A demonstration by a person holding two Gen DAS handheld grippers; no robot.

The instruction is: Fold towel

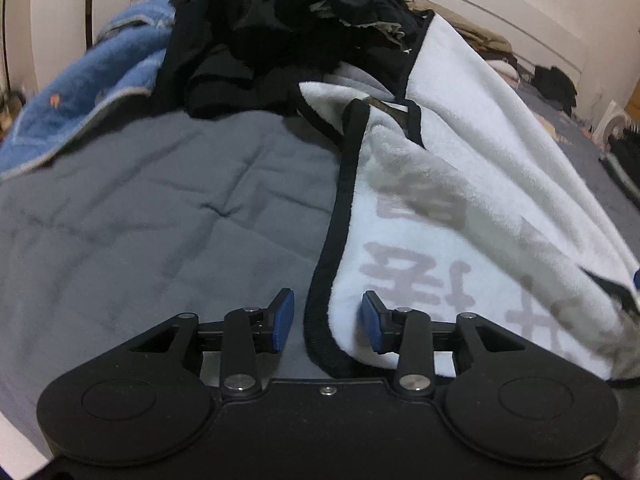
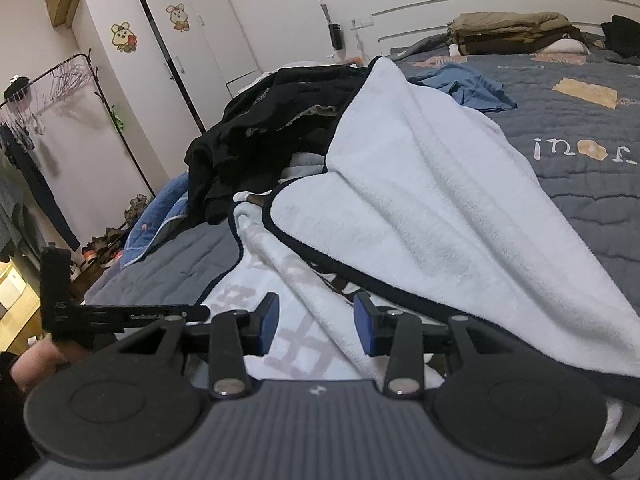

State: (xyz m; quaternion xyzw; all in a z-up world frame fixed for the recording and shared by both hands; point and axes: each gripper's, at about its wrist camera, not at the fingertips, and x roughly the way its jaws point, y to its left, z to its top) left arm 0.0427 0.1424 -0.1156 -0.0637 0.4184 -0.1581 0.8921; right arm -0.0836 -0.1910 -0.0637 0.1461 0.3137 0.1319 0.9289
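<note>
The left tool [image 1: 327, 320] stands spread around the black-trimmed corner of the white towel [image 1: 440, 208], its pads not pressing. I judge it is placed to take that corner for a fold. The right tool [image 2: 316, 322] is spread over the same towel, which lies rumpled on the grey bed [image 1: 140, 208], just beside a dark clothes pile [image 1: 260, 40].

This is a bedroom in a home. A wide bed [image 2: 560, 208] fills most of the view, covered by a grey quilted bedspread [image 1: 160, 208] with lettering and patches. Folded bedding [image 2: 516, 32] sits at the headboard end. Loose laundry is heaped on the bed: black garments [image 2: 272, 120], a blue blanket [image 1: 80, 92]. A white wardrobe [image 2: 176, 40] with cartoon stickers stands by the wall, beside a clothes rack [image 2: 60, 80] with hangers, and shoes [image 2: 108, 248] lie on the floor.
</note>
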